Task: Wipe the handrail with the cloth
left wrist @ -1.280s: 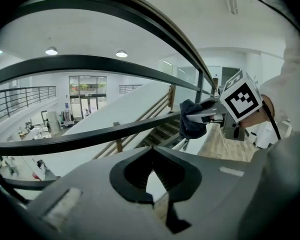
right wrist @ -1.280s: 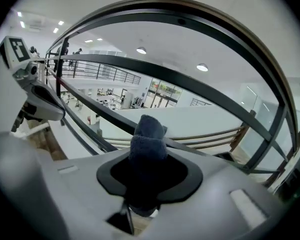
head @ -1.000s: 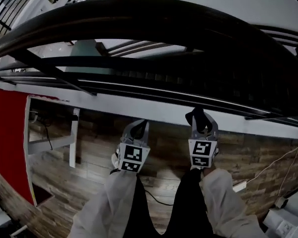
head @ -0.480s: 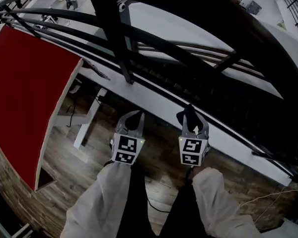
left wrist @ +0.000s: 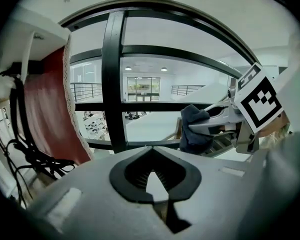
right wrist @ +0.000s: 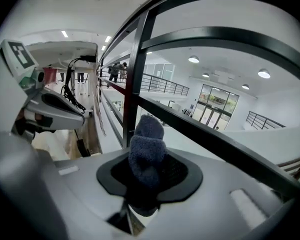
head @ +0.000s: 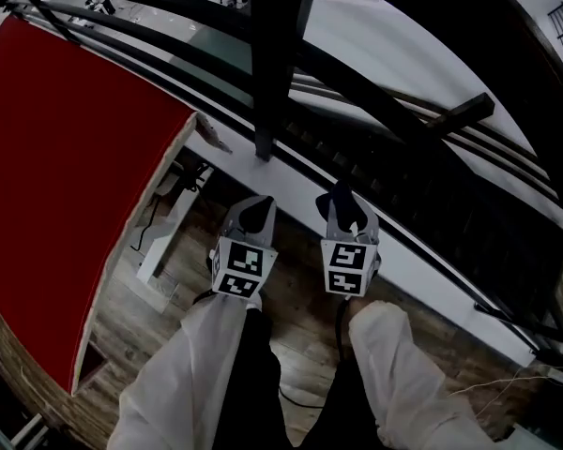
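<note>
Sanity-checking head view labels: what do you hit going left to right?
Red panel → left gripper → right gripper, shut on the cloth.

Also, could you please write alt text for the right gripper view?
The right gripper is shut on a dark blue cloth, with the black railing ahead. The left gripper shows at the left edge.

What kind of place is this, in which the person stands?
Probably an upper gallery in a large public or office building. A black metal railing guards the edge of the wooden floor, and glass doors and another railed balcony lie across the open hall.
</note>
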The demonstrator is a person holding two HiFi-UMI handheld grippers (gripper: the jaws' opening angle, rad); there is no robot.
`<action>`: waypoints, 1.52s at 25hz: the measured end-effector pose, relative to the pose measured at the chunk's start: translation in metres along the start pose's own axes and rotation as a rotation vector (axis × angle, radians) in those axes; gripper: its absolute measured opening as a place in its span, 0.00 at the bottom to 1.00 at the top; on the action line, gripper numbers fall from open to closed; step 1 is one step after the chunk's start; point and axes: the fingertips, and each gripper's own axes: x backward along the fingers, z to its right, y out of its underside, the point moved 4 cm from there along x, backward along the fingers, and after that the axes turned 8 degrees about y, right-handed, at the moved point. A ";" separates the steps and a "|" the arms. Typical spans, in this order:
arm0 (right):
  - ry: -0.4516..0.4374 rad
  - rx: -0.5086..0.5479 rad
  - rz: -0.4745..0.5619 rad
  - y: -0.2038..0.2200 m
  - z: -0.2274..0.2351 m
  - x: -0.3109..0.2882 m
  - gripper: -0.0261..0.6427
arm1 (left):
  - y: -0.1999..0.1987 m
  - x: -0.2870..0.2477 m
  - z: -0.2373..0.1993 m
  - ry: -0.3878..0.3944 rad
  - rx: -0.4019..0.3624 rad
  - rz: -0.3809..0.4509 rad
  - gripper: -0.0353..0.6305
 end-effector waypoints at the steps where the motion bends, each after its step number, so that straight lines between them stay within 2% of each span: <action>1: -0.002 -0.009 0.006 -0.004 -0.005 -0.006 0.20 | -0.001 -0.003 -0.004 0.005 -0.003 0.006 0.05; 8: 0.012 -0.138 -0.016 -0.017 -0.029 -0.075 0.20 | 0.013 -0.036 -0.037 0.036 -0.017 0.008 0.05; 11: -0.010 -0.196 -0.008 -0.027 -0.039 -0.110 0.20 | 0.015 -0.056 -0.053 0.045 -0.033 0.004 0.05; 16: -0.030 -0.219 -0.004 -0.041 -0.055 -0.146 0.20 | 0.024 -0.067 -0.075 0.026 0.019 0.010 0.05; 25: -0.046 -0.155 -0.061 -0.049 -0.078 -0.191 0.20 | 0.031 -0.079 -0.098 0.032 0.027 0.000 0.05; 31: -0.033 -0.019 -0.093 -0.050 -0.089 -0.191 0.19 | 0.040 -0.072 -0.097 0.022 0.039 -0.028 0.05; 38: -0.028 0.030 -0.111 -0.031 -0.076 -0.178 0.19 | 0.040 -0.066 -0.077 0.034 0.046 -0.042 0.05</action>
